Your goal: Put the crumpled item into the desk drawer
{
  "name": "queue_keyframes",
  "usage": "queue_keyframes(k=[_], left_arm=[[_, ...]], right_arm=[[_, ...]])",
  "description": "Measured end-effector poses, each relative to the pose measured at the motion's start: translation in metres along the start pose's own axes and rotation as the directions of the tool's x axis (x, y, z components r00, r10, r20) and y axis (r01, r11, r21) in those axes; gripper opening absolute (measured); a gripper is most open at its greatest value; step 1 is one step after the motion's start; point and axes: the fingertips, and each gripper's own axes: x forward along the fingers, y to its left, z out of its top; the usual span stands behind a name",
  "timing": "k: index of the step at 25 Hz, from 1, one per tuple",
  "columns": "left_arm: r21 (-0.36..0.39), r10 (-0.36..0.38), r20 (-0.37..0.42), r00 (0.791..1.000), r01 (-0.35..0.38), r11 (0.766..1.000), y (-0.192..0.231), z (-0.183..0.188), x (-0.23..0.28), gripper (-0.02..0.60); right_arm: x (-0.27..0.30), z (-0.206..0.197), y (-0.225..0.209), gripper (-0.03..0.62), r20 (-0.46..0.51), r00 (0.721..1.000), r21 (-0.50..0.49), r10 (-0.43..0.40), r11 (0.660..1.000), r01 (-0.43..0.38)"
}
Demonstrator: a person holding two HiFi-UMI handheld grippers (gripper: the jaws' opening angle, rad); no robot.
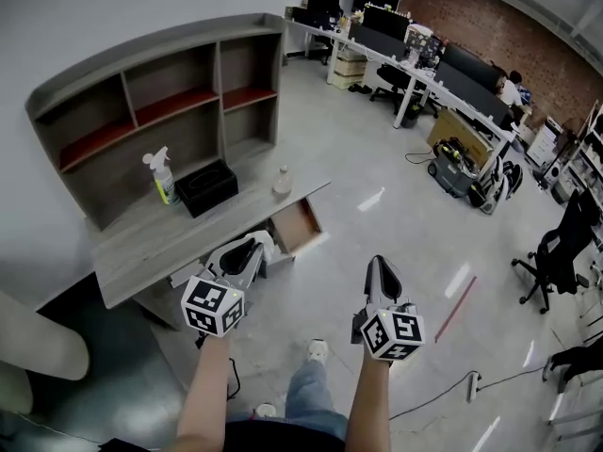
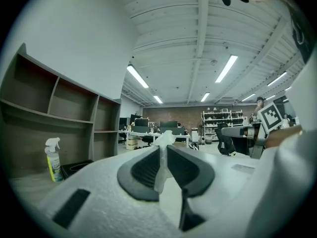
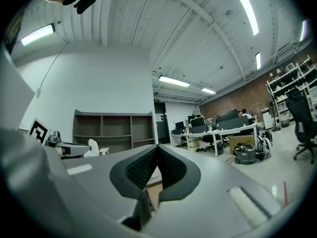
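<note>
The crumpled white item (image 1: 265,246) is pinched in my left gripper (image 1: 243,254), which hovers just in front of the desk edge, left of the open drawer (image 1: 298,224). In the left gripper view the crumpled item (image 2: 164,139) sticks up between the dark pads, and the left gripper (image 2: 163,152) is shut on it. My right gripper (image 1: 381,266) hangs over the floor to the right of the drawer. Seen in its own view, the right gripper (image 3: 157,148) is shut with nothing between the jaws. That view also catches the white item (image 3: 93,147) at the left.
A grey desk (image 1: 141,243) with a shelf unit (image 1: 160,92) carries a spray bottle (image 1: 163,175), a black box (image 1: 207,187) and a small pale bottle (image 1: 282,181). Office desks and chairs (image 1: 556,248) stand across the floor to the right. A cable (image 1: 443,389) lies by my feet.
</note>
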Motion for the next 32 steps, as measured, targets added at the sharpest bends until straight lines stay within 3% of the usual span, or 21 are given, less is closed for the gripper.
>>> queue_keyframes(k=[10, 20, 24, 32], left_arm=[[-0.031, 0.114, -0.049, 0.992, -0.115, 0.993, 0.045, -0.023, 0.106, 0.052], [-0.03, 0.221, -0.096, 0.971, -0.224, 0.974, 0.068, -0.038, 0.209, 0.052], [-0.026, 0.244, -0.096, 0.965, -0.248, 0.968, 0.071, -0.048, 0.234, 0.052], [-0.055, 0.265, -0.124, 0.956, -0.273, 0.96, 0.086, -0.067, 0.271, 0.052]], right_arm=[[0.13, -0.007, -0.063, 0.012, -0.035, 0.994, 0.017, 0.106, 0.994, -0.106], [0.241, -0.013, -0.132, 0.012, -0.071, 0.974, 0.06, 0.214, 0.976, -0.21], [0.273, -0.027, -0.14, 0.012, -0.081, 0.963, 0.084, 0.258, 0.964, -0.251], [0.321, -0.062, -0.115, 0.012, -0.151, 0.928, 0.111, 0.341, 0.938, -0.327]])
